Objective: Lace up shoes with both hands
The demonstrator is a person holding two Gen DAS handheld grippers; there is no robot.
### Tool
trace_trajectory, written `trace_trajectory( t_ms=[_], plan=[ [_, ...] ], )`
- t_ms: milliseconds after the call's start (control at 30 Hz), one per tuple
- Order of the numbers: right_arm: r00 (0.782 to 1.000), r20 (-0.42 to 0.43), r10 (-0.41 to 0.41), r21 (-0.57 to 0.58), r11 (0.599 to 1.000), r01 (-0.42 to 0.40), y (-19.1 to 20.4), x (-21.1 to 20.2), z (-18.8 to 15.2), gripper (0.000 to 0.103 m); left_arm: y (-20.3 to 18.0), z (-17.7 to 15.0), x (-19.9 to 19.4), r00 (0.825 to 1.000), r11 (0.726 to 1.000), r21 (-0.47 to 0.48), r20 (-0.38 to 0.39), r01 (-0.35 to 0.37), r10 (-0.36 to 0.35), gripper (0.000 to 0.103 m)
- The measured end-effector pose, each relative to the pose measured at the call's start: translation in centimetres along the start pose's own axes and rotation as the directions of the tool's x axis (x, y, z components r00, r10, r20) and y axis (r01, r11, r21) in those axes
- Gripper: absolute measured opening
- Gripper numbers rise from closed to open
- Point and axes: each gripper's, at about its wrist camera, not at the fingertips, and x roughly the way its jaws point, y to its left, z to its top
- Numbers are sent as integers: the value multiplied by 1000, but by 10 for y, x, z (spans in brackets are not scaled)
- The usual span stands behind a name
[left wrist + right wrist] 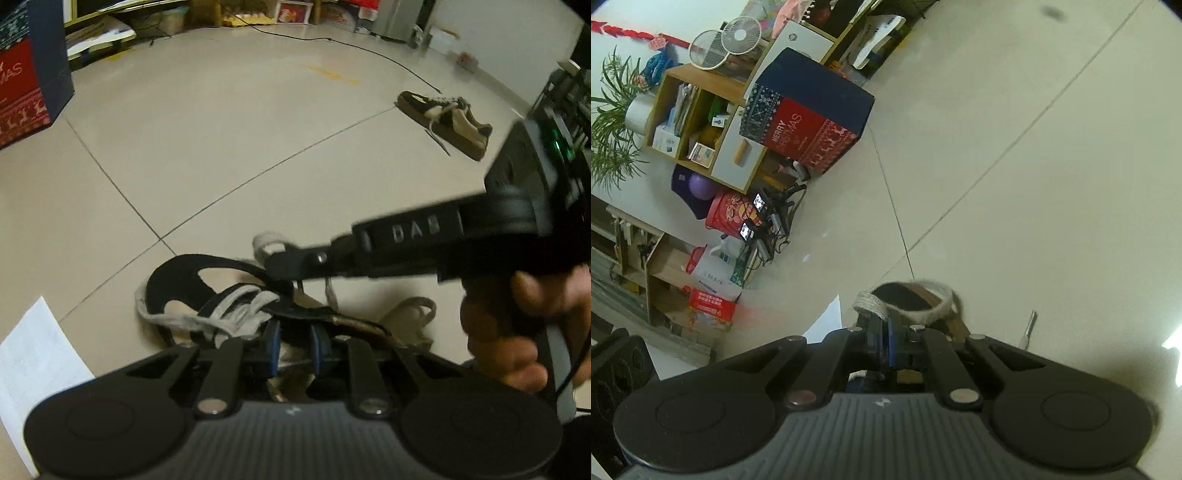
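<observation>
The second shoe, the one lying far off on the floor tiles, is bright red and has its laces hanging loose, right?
Not quite. The second shoe is dark brown and cream, not bright red. The left wrist view shows it lying far off on the floor tiles with its laces hanging loose, just as you say.
</observation>
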Motion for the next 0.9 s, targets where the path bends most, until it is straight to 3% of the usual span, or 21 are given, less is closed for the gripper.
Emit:
trace_trajectory(
  t_ms=[900],
  plan=[
    [999, 27, -21, -54, 998, 23, 6, 0, -8, 3, 4, 0, 11, 1000, 998, -68, 28, -6, 8, 17]
  ],
)
